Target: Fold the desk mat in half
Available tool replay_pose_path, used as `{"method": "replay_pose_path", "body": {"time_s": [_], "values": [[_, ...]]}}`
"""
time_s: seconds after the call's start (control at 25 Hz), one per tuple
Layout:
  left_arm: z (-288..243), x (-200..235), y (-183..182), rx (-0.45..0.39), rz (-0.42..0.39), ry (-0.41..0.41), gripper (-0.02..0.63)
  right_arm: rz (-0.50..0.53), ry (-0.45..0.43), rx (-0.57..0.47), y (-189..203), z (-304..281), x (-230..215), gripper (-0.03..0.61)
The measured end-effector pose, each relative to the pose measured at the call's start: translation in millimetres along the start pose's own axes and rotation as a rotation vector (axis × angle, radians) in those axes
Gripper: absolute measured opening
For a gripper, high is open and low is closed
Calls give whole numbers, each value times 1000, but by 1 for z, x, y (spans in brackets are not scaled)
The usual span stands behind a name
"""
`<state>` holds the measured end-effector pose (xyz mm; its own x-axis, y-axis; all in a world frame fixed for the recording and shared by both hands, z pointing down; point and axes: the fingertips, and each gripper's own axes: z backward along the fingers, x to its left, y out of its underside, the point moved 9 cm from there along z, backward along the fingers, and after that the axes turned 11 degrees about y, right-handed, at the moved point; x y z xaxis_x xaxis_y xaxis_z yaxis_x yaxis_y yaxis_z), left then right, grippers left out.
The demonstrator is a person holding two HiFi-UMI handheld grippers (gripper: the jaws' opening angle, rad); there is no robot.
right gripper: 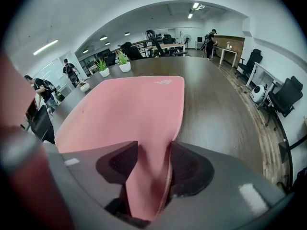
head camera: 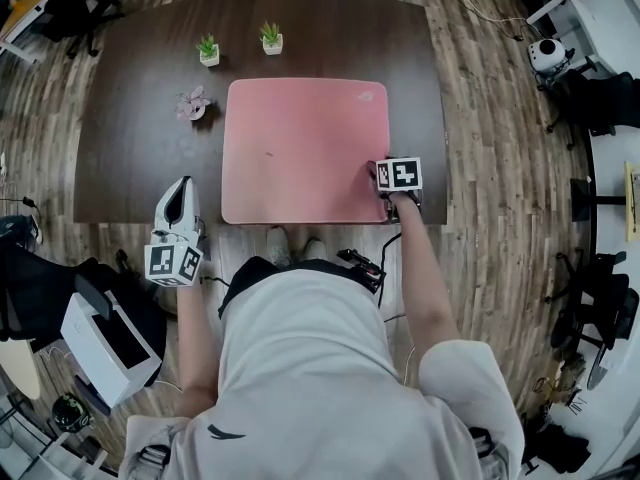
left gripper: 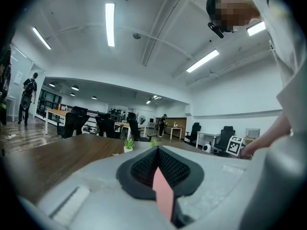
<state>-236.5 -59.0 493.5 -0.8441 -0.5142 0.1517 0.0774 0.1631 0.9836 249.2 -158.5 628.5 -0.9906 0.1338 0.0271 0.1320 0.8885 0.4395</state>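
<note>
A pink desk mat (head camera: pixel 300 148) lies flat on the dark wooden table (head camera: pixel 130 158); its near edge runs along the table's front edge. My right gripper (head camera: pixel 385 183) is at the mat's near right corner. In the right gripper view, the mat (right gripper: pixel 129 104) stretches away, and its slightly raised right edge passes between the jaws of the right gripper (right gripper: pixel 153 162). The pads stand apart and do not pinch it. My left gripper (head camera: pixel 181 192) hangs just off the table's front edge, left of the mat, with its jaws together and nothing held (left gripper: pixel 157 152).
Two small green plants in white pots (head camera: pixel 208 50) (head camera: pixel 271 37) and a pinkish one (head camera: pixel 193 104) stand on the table beyond the mat's far left corner. Office chairs (head camera: pixel 600 98) and a white box (head camera: pixel 105 343) stand on the floor around the table.
</note>
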Motion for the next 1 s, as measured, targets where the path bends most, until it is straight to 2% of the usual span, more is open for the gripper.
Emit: {"method": "replay_pose_path", "body": {"time_s": [0.16, 0.44, 1.0], "values": [[0, -4, 3, 0, 8, -4, 3, -30, -21, -9, 2, 1, 2, 146], [2, -6, 1, -5, 3, -4, 3, -71, -66, -18, 5, 0, 6, 54], [18, 0, 1, -8, 1, -26, 3, -90, -67, -22, 6, 0, 6, 55]]}}
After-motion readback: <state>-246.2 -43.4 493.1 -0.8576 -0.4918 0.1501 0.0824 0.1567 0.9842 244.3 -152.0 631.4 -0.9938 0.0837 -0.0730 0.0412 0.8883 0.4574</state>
